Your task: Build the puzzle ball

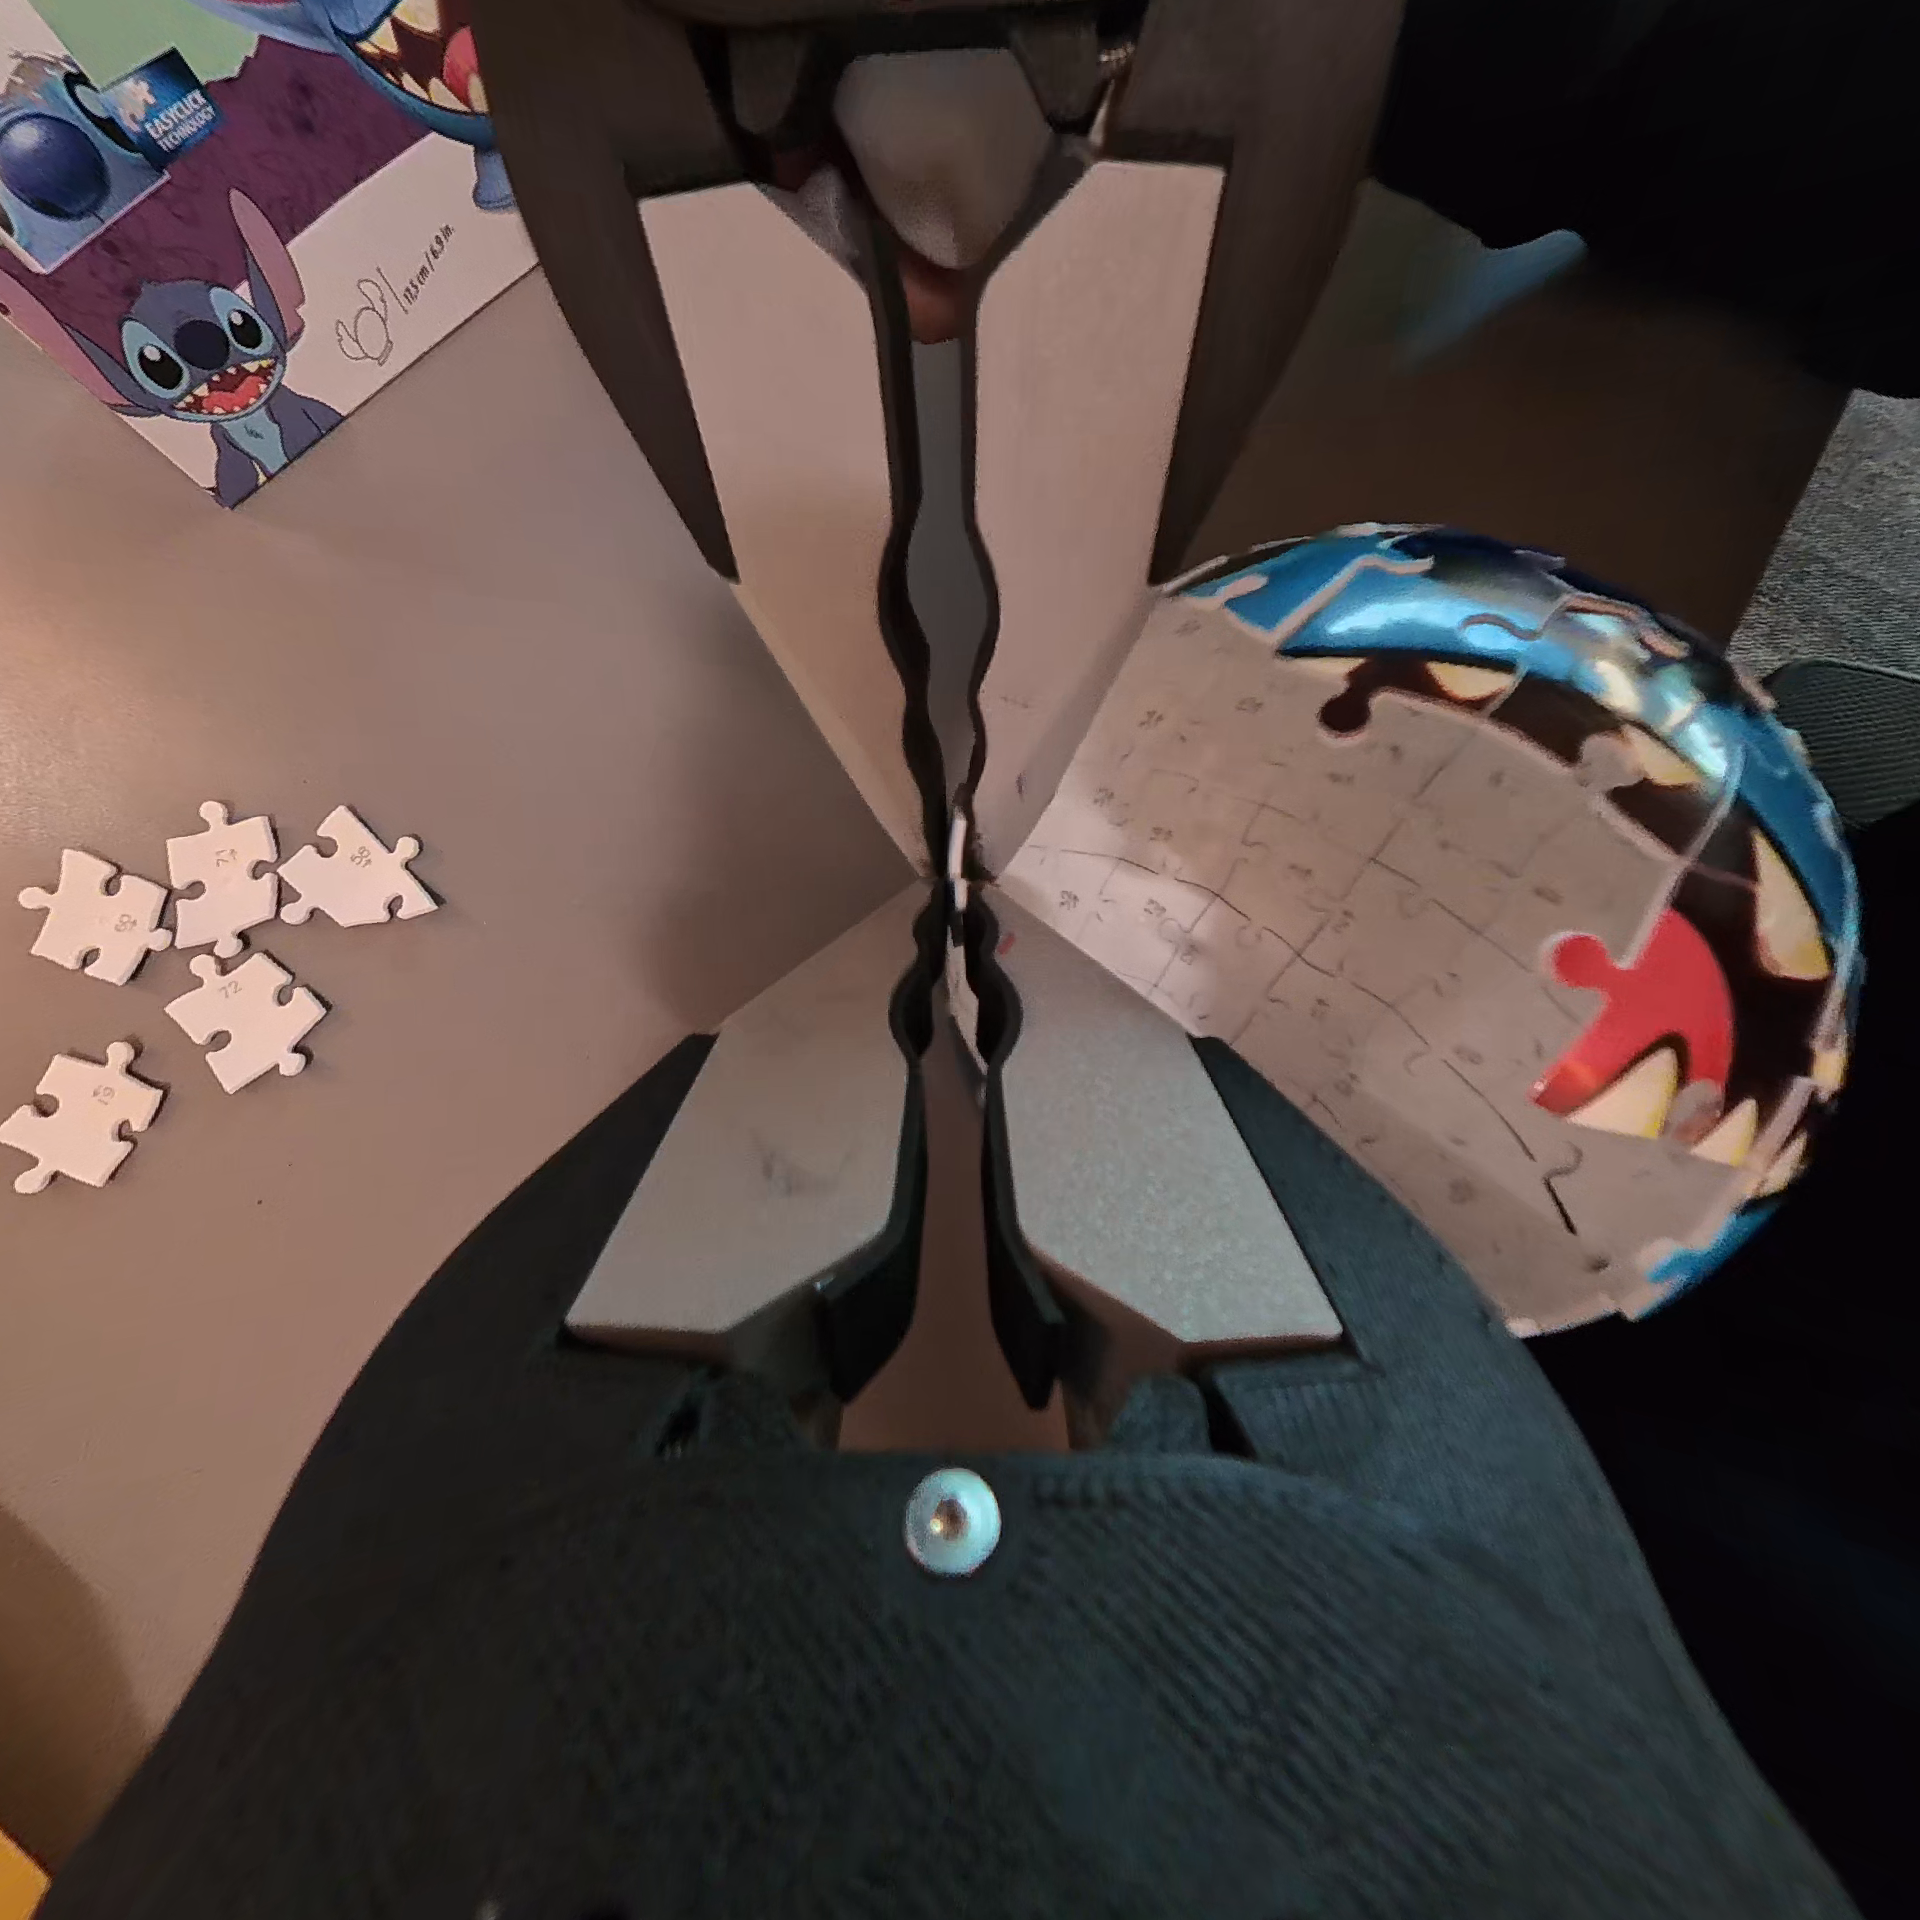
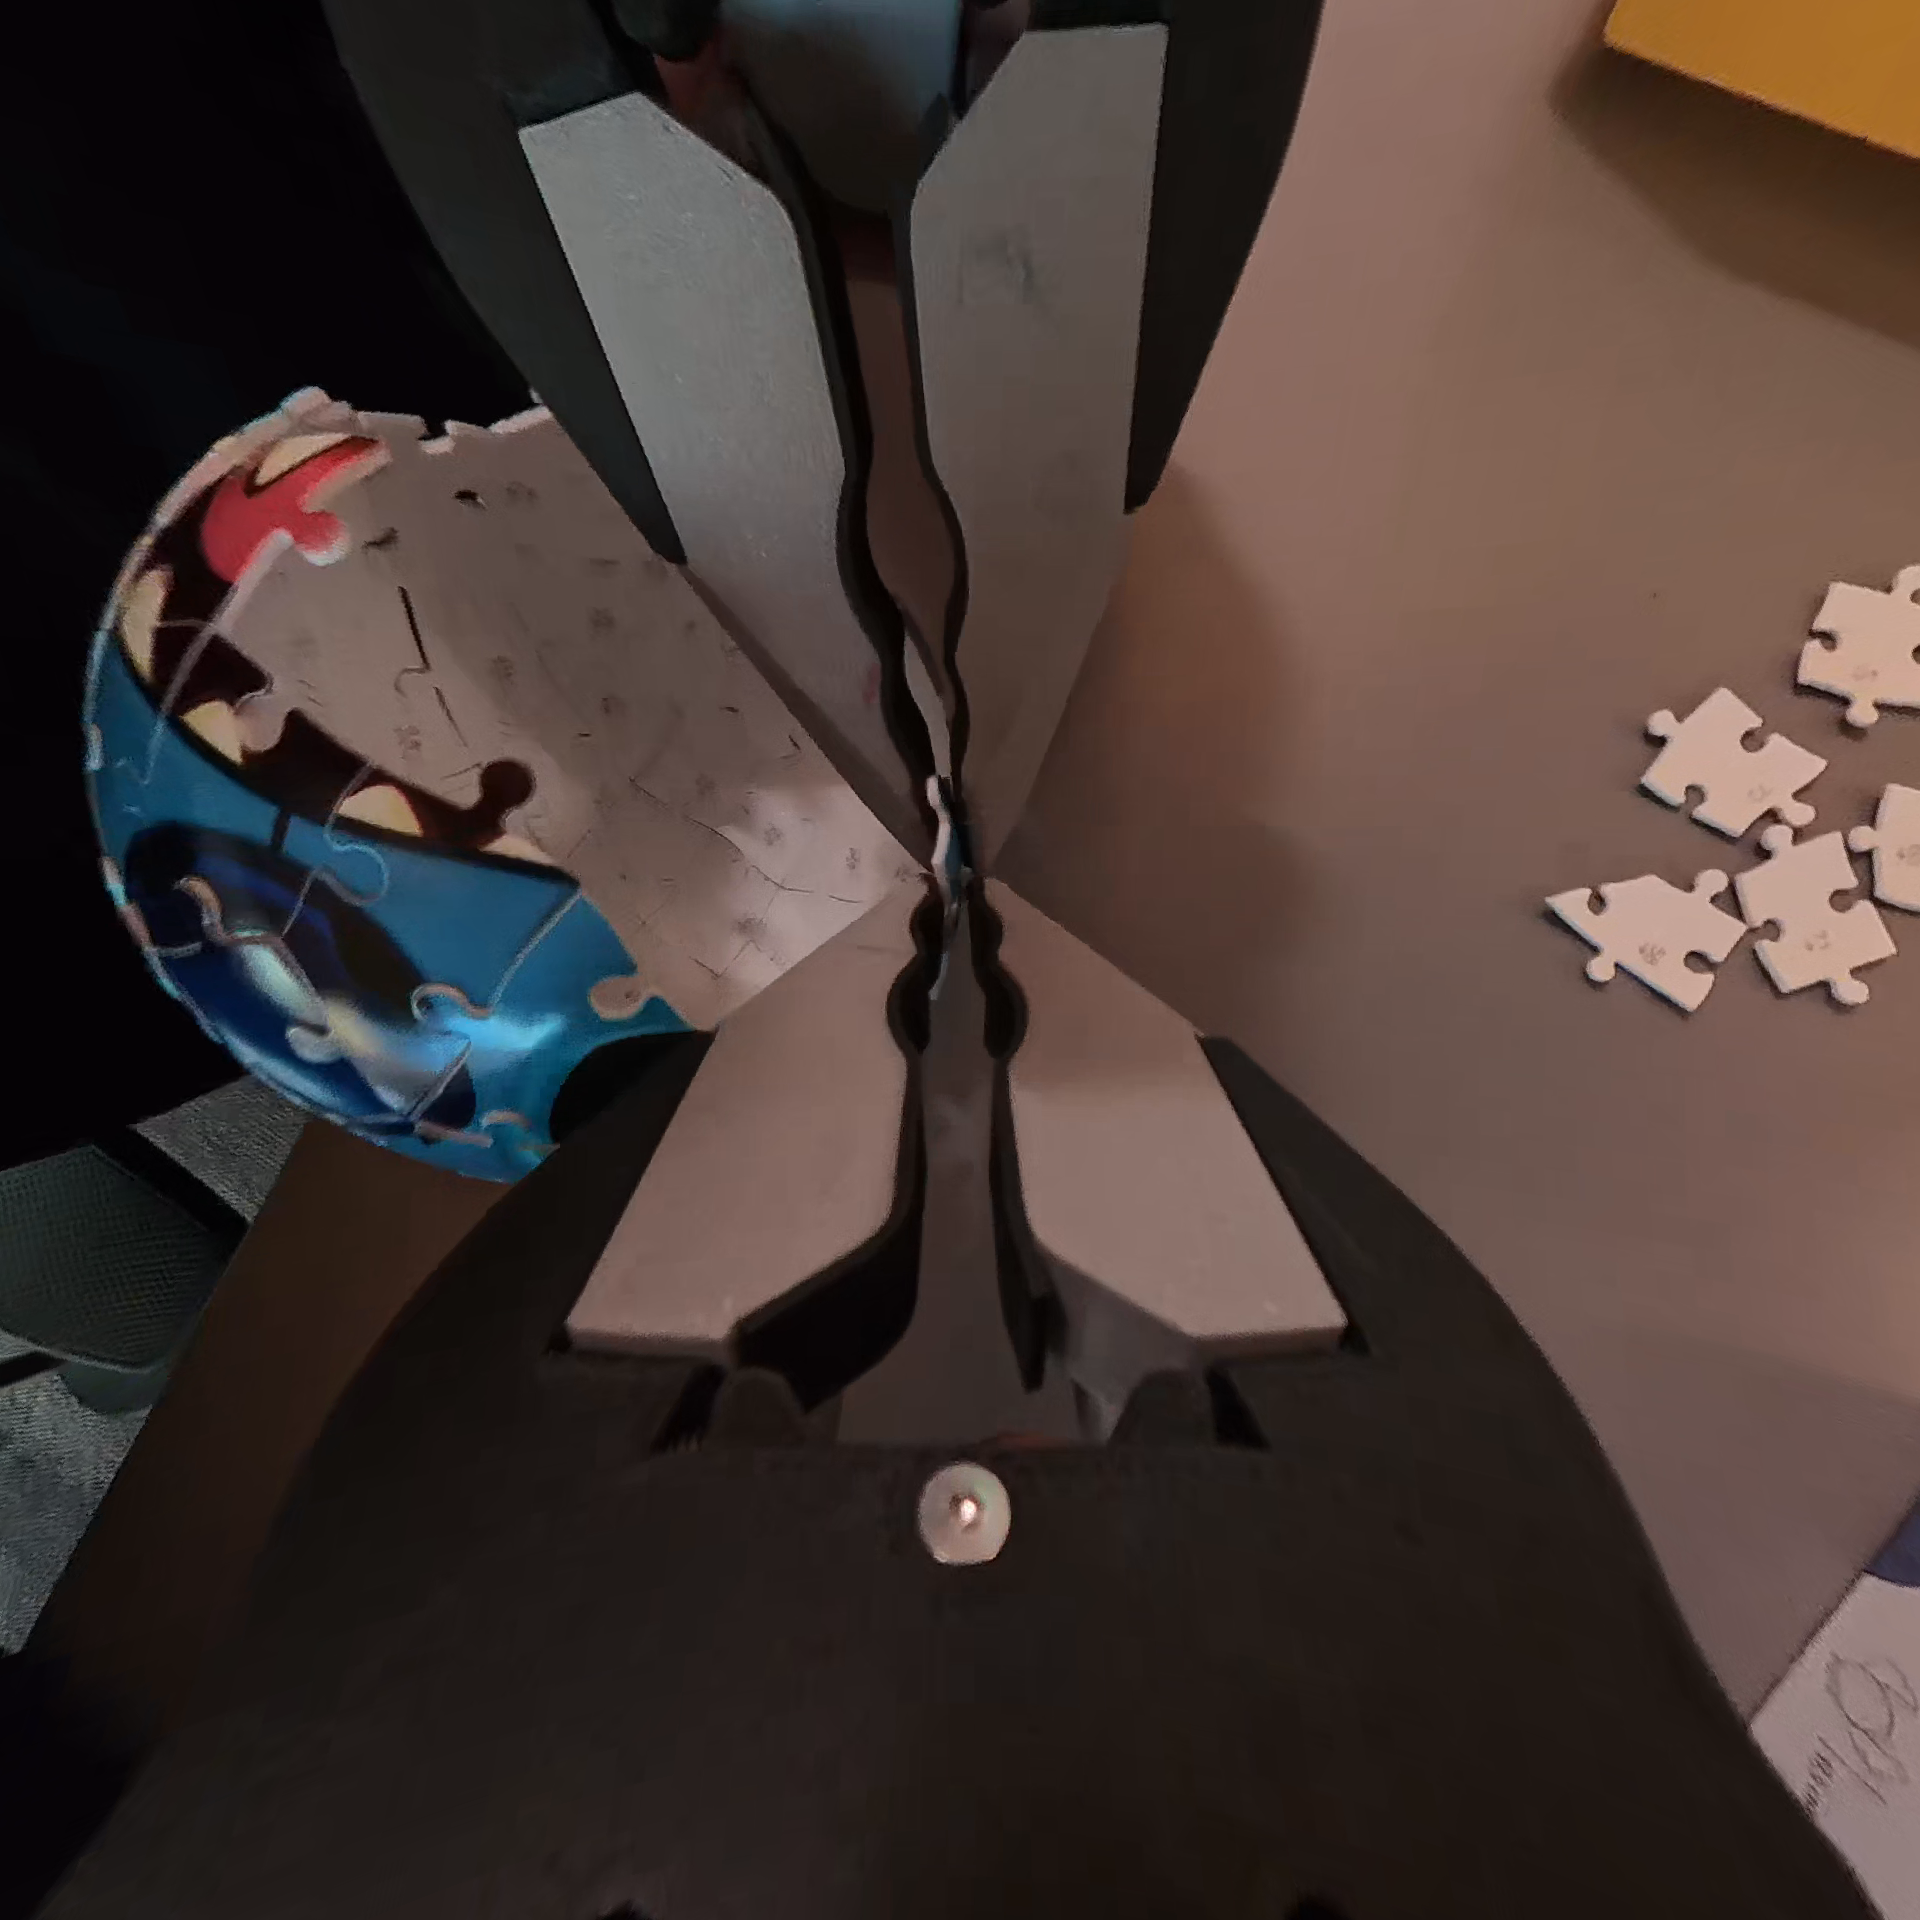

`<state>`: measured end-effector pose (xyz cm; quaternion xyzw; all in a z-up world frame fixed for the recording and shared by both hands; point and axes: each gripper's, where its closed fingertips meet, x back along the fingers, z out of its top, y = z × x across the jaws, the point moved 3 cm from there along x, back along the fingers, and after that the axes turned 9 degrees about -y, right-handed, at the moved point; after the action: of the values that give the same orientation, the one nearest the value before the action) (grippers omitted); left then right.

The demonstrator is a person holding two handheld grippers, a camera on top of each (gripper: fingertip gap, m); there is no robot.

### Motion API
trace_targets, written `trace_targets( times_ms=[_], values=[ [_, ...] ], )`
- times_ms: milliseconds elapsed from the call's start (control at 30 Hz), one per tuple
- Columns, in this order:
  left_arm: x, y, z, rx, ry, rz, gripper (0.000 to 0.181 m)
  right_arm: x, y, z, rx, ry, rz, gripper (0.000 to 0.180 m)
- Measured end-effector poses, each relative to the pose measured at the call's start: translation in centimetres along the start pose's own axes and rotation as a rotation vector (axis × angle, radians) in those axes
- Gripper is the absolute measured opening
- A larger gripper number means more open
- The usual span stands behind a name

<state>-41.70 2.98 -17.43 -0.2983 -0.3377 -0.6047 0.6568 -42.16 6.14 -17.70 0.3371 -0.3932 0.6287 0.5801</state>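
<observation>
My left jaws (image 1: pixel 958 883) are closed on the thin rim of the puzzle ball (image 1: pixel 1455 935), and my right jaws (image 2: pixel 951 842) pinch that same rim head-on from the far side, so the two pairs meet tip to tip with the white edge caught between them; the ball is a part-built shell, held up off the counter (image 1: pixel 520 675), swelling out to the right in my left wrist view and to the left in my right wrist view (image 2: pixel 395 790); its inner face is pale grey and crossed by the seams of joined pieces, while its outer face is glossy blue with a black mouth, cream teeth and a red tongue; one edge of the shell is jagged with knobs and sockets; five loose pieces (image 1: pixel 223 966) lie white side up on the grey counter to the left of my left jaws, close together, some touching; the same cluster (image 2: pixel 1787 831) shows to the right in the other view, partly cut by the frame edge; the puzzle box (image 1: pixel 249 260), printed with a blue cartoon creature, lies at the far left of the counter; a yellow object (image 2: pixel 1787 73) sits at the far right corner, too cropped to tell what it is.
</observation>
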Motion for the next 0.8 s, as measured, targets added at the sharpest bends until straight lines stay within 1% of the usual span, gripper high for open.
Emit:
trace_targets(
  times_ms=[133, 333, 567, 800],
  values=[
    [-0.01, 0.13, -0.03, -0.001, 0.002, -0.011, 0.000, -0.08, -0.19, 0.06, 0.014, -0.030, -0.032, 0.001],
    [-0.01, 0.05, -0.13, -0.001, -0.004, -0.017, 0.000, -0.21, -0.13, 0.09, -0.001, -0.033, -0.025, 0.001],
    [0.00, -0.13, -0.15, 0.006, -0.007, -0.028, 0.000, -0.20, 0.00, 0.10, -0.053, -0.042, -0.024, 0.000],
    [0.09, -0.23, -0.31, 0.021, -0.024, -0.080, 0.001, -0.34, 0.06, 0.23, -0.097, -0.036, -0.009, 0.000]
  ],
)
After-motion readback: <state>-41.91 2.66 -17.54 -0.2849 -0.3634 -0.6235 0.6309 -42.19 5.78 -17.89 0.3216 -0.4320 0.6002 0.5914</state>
